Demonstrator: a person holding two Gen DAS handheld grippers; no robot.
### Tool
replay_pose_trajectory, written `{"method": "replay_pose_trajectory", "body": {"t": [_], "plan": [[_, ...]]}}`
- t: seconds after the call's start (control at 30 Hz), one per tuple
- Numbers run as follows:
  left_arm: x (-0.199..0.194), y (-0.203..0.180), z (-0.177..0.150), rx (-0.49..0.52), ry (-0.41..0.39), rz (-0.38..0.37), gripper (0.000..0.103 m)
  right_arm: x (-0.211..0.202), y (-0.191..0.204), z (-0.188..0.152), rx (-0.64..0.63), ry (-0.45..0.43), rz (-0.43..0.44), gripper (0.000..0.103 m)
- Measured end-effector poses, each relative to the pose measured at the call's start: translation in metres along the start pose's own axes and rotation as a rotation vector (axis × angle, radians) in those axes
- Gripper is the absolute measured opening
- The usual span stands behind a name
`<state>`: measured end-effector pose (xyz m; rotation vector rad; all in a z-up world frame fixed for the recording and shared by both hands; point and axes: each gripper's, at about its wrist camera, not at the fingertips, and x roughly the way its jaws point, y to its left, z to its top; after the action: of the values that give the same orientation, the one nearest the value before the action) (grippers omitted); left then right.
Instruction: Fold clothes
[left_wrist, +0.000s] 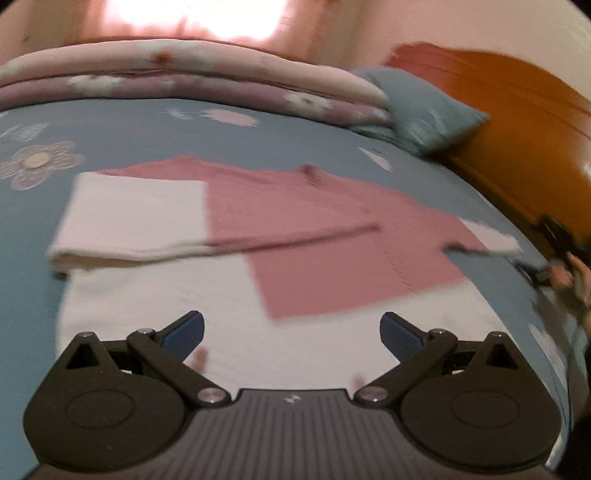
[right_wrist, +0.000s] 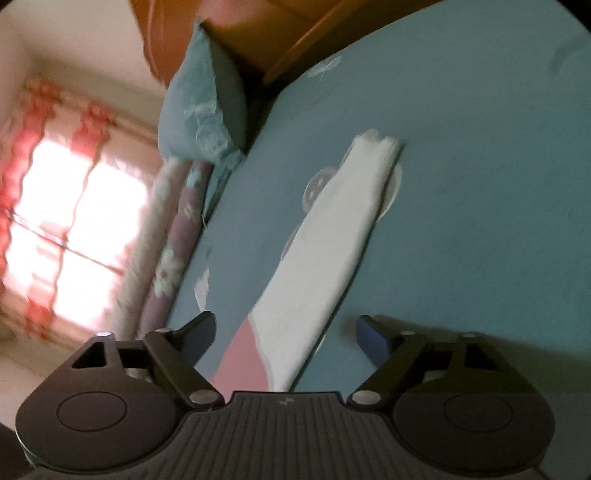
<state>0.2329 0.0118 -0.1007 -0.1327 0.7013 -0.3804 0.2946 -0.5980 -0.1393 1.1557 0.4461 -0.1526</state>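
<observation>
A pink and white sweater (left_wrist: 332, 258) lies flat on the blue flowered bedspread (left_wrist: 147, 140). One sleeve (left_wrist: 129, 221) is folded across its body, with the white end toward the left. The other sleeve's white cuff (left_wrist: 495, 236) lies out to the right, near a person's hand (left_wrist: 576, 273) at the frame edge. My left gripper (left_wrist: 291, 325) hangs open over the sweater's white hem with nothing between its fingers. In the right wrist view my right gripper (right_wrist: 286, 323) is open. The long white sleeve (right_wrist: 332, 240) runs away from between its fingers, which do not press on it.
A folded floral quilt (left_wrist: 184, 81) lies along the far side of the bed. A blue pillow (left_wrist: 424, 110) leans against the orange wooden headboard (left_wrist: 517, 129). A bright window with pink curtains (right_wrist: 74, 221) is beyond the quilt.
</observation>
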Motion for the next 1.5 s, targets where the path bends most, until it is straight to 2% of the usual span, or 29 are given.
{"method": "replay_pose_trajectory", "body": {"t": [0.1, 0.27, 0.4, 0.6, 0.73, 0.97, 1.03, 1.1, 1.13, 1.17, 1.3, 1.4, 1.5], "plan": [[0.003, -0.02, -0.004, 0.057, 0.004, -0.003, 0.101, 0.009, -0.007, 0.01, 0.024, -0.002, 0.015, 0.079], [0.014, -0.037, -0.009, 0.103, 0.034, 0.007, 0.101, 0.03, 0.015, 0.019, -0.11, 0.014, -0.115, 0.077], [0.017, -0.038, -0.014, 0.086, 0.043, 0.012, 0.101, 0.045, 0.026, 0.027, -0.14, 0.005, -0.169, 0.077], [0.023, -0.04, -0.012, 0.1, 0.038, 0.023, 0.101, 0.056, 0.025, 0.031, -0.207, -0.043, -0.157, 0.075], [0.027, -0.039, -0.01, 0.096, 0.033, -0.006, 0.101, 0.056, 0.016, 0.031, -0.206, -0.105, -0.161, 0.057], [0.032, -0.03, -0.009, 0.1, 0.022, -0.021, 0.101, 0.057, 0.008, 0.033, -0.231, -0.118, -0.092, 0.057], [0.031, -0.027, -0.007, 0.094, 0.006, -0.028, 0.101, 0.059, 0.01, 0.031, -0.257, -0.118, -0.095, 0.056], [0.032, -0.023, -0.005, 0.09, -0.007, -0.03, 0.101, 0.062, 0.014, 0.028, -0.307, -0.113, -0.137, 0.049], [0.033, -0.022, -0.003, 0.087, -0.009, -0.029, 0.101, 0.062, 0.016, 0.027, -0.319, -0.115, -0.164, 0.036], [0.034, -0.02, -0.002, 0.087, -0.014, -0.026, 0.101, 0.062, 0.016, 0.027, -0.308, -0.115, -0.195, 0.016], [0.033, -0.015, 0.005, 0.104, -0.052, -0.017, 0.101, 0.06, 0.029, 0.021, -0.307, -0.1, -0.228, 0.012], [0.028, -0.005, 0.007, 0.103, -0.1, 0.019, 0.101, 0.056, 0.06, 0.005, -0.374, -0.082, -0.234, 0.011], [0.017, 0.011, 0.004, 0.101, -0.171, 0.061, 0.101, 0.05, 0.096, -0.02, -0.476, -0.065, -0.199, 0.011]]}}
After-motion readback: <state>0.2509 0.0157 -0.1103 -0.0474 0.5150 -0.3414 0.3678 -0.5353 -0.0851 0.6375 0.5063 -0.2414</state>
